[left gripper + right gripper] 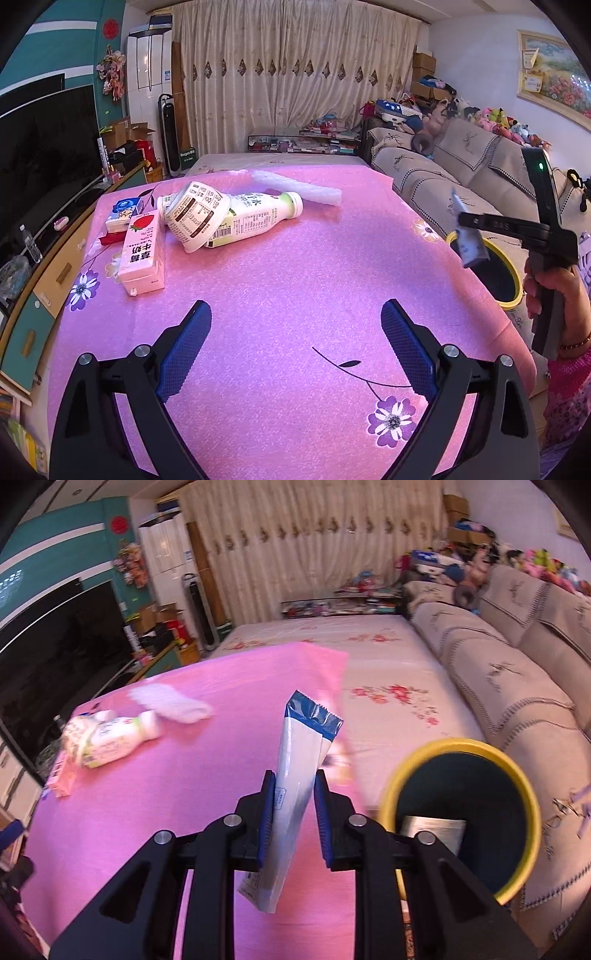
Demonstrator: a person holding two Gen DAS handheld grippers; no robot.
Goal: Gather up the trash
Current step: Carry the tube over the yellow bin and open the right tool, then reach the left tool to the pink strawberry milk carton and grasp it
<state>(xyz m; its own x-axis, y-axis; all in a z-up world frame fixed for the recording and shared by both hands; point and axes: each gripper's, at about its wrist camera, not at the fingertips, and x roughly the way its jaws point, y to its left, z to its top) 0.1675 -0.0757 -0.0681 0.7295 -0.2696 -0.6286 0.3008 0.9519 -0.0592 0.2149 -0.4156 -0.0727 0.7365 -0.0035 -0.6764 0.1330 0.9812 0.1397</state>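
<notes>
While clamped upright in right claw (294, 808) | wrapper (301, 775) | beside bin (391, 786)

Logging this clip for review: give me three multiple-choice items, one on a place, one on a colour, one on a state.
1. Where is the strawberry milk carton?
A. on the pink tablecloth
B. in the bin
C. on the sofa

2. What colour is the rim of the trash bin?
A. red
B. yellow
C. green

3. What is the right gripper doing?
A. hanging empty
B. gripping a bottle
C. gripping a blue-and-white wrapper

Answers: 1 A, it lies beside the bottle on the cloth; 2 B, a yellow ring surrounds the dark opening; 3 C, the wrapper sits between its pads.
</notes>
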